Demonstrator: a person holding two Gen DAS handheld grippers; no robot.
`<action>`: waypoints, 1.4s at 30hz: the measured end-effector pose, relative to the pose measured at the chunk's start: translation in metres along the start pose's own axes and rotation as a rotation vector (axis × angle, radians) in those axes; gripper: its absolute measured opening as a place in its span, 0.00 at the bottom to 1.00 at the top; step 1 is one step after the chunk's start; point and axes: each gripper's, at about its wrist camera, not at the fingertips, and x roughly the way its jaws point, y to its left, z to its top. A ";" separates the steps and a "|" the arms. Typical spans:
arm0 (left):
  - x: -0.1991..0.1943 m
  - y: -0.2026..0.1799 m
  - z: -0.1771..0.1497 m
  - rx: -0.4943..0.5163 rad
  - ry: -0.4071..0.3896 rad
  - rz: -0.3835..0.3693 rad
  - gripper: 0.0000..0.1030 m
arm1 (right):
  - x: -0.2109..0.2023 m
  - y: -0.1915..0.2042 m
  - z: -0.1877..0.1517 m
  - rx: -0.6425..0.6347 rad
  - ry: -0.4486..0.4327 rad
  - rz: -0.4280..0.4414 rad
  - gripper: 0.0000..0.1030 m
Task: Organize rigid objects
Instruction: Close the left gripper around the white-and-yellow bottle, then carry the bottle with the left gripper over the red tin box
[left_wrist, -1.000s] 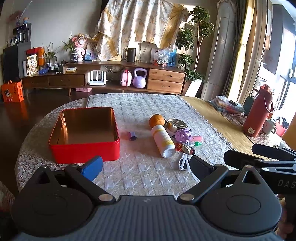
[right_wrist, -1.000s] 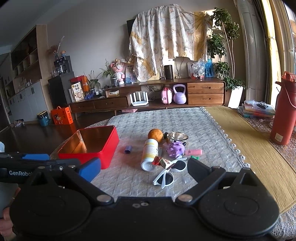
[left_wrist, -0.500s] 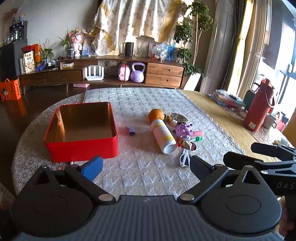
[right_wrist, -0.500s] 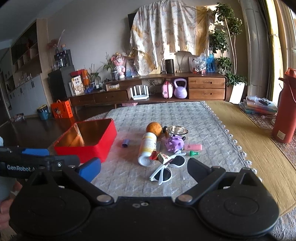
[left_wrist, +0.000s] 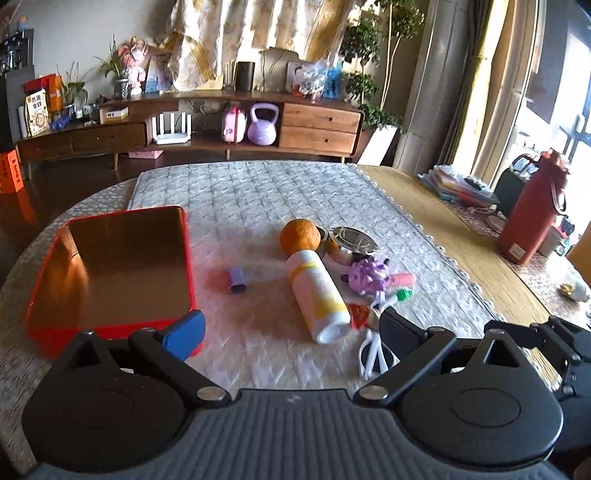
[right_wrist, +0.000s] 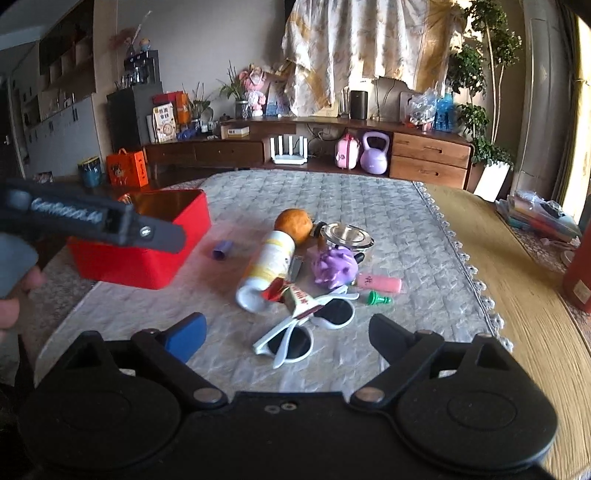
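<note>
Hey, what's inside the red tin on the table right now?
Nothing shows inside the red tin: its bare gold floor is visible in the left wrist view. The left tool covers only the tin's near corner.

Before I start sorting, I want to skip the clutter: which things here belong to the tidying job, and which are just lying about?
For the job: red tin, orange, white bottle, sunglasses, purple toy, pink tube.

Lying about: red flask, kettlebell, stack of papers.

The box (right_wrist: 147, 258) is sitting left on the surface (right_wrist: 369, 199), the bottle (right_wrist: 269, 266) lying right of it, the sunglasses (right_wrist: 306, 328) lying nearer, the bowl (right_wrist: 347, 234) sitting behind.
</note>
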 end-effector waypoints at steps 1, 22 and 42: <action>0.008 -0.002 0.004 0.005 0.004 -0.006 0.98 | 0.007 -0.002 0.002 -0.013 0.007 0.005 0.85; 0.144 -0.010 0.032 -0.063 0.227 0.014 0.88 | 0.076 -0.013 0.013 -0.232 0.098 0.102 0.47; 0.151 -0.012 0.023 -0.033 0.250 0.025 0.43 | 0.072 -0.012 0.017 -0.235 0.098 0.064 0.23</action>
